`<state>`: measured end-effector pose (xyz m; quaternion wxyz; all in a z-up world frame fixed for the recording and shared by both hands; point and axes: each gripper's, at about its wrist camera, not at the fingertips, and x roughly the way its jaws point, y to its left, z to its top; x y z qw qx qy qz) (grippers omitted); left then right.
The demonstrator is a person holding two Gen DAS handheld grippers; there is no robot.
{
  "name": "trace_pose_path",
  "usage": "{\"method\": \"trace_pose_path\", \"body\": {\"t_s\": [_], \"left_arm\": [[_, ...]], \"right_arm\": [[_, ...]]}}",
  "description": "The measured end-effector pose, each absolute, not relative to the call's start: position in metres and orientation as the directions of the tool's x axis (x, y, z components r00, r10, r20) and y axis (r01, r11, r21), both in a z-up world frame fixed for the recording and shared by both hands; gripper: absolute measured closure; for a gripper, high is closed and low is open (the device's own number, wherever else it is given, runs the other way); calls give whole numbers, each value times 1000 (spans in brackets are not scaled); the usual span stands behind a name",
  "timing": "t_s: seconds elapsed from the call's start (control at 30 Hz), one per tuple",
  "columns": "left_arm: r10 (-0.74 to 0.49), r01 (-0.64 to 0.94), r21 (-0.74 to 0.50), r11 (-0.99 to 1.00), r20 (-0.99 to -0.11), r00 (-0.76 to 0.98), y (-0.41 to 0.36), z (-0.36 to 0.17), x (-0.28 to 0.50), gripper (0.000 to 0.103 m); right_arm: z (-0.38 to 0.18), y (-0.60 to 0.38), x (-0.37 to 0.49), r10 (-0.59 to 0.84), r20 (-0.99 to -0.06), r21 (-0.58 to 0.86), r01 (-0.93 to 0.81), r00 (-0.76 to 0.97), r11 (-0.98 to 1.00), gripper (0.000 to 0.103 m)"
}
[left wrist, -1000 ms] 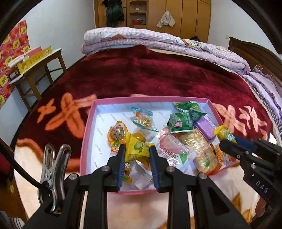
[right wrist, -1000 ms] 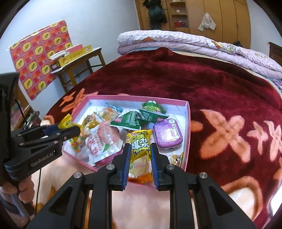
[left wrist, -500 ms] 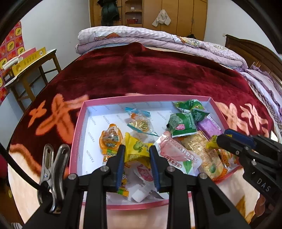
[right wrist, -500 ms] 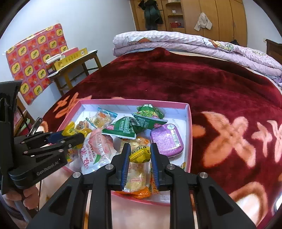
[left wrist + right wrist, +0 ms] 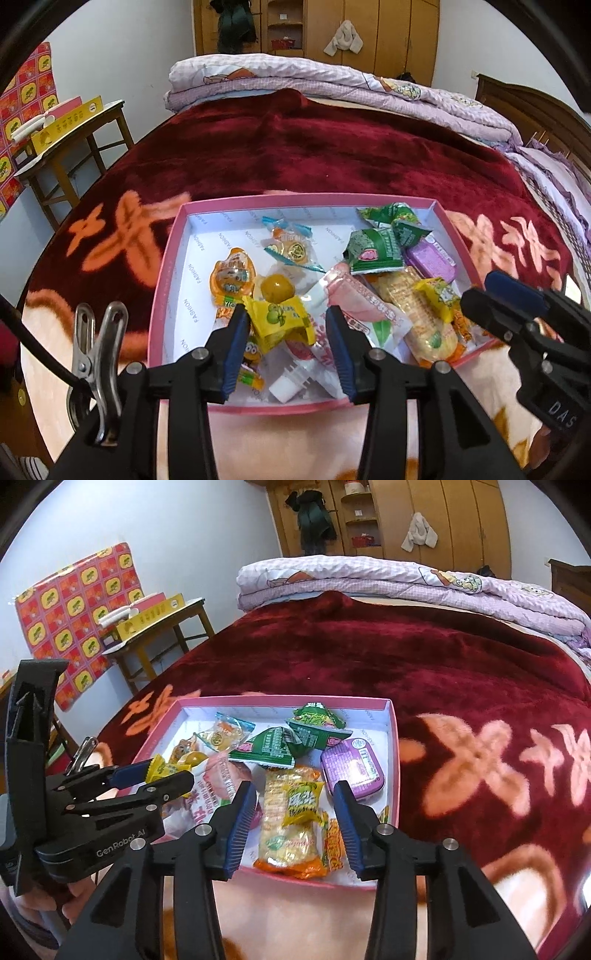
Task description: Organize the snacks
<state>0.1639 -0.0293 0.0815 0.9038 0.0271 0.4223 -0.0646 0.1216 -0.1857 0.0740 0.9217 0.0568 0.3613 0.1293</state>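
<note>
Both packets look freshly dropped, so the step in hand is the release into the pink box point(image 5: 168, 273), which lies on the bed's dark red blanket point(image 5: 295, 147) in the lower middle of both views. At lower left of the left wrist view, the left tool point(image 5: 284, 321) has just been opening: its blue pads stand spread, and the small yellow lime-candy packet point(image 5: 280, 319) lies between them, leaning near the left pad but no longer pinched, resting on other wrappers by the box's near wall. Further right in that view, a pink sachet point(image 5: 354, 299) and a long cracker pack point(image 5: 417, 314) fill the middle. In the right wrist view, the right tool point(image 5: 293, 801) has likewise just been opening; its pads are apart, with the yellow-green snack packet point(image 5: 301, 799) lying loose between them atop the cracker pack, beside the purple tin point(image 5: 352, 768). Next, I judge, both tools need lifting clear without snagging wrappers before seeking any remaining snacks.
</note>
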Motion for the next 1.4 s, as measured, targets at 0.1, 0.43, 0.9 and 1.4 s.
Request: {"method": "trace_pose_path", "body": {"t_s": [0.1, 0.43, 0.9, 1.4], "left_arm": [[-103, 143, -13, 990, -759, 643, -30, 86, 156, 52], [-90, 129, -6, 992, -745, 661, -30, 90, 136, 43], [-92, 111, -26, 994, -757, 647, -27, 80, 116, 43], [-80, 117, -4, 993, -752, 655, -34, 79, 110, 43]], "right_arm": [[73, -185, 113, 288, -646, 211, -197, 707, 957, 55], [63, -189, 96, 304, -646, 257, -175, 701, 950, 51], [55, -177, 80, 296, -665, 234, -185, 686, 955, 51], [55, -178, 77, 295, -662, 239, -179, 690, 954, 51]]}}
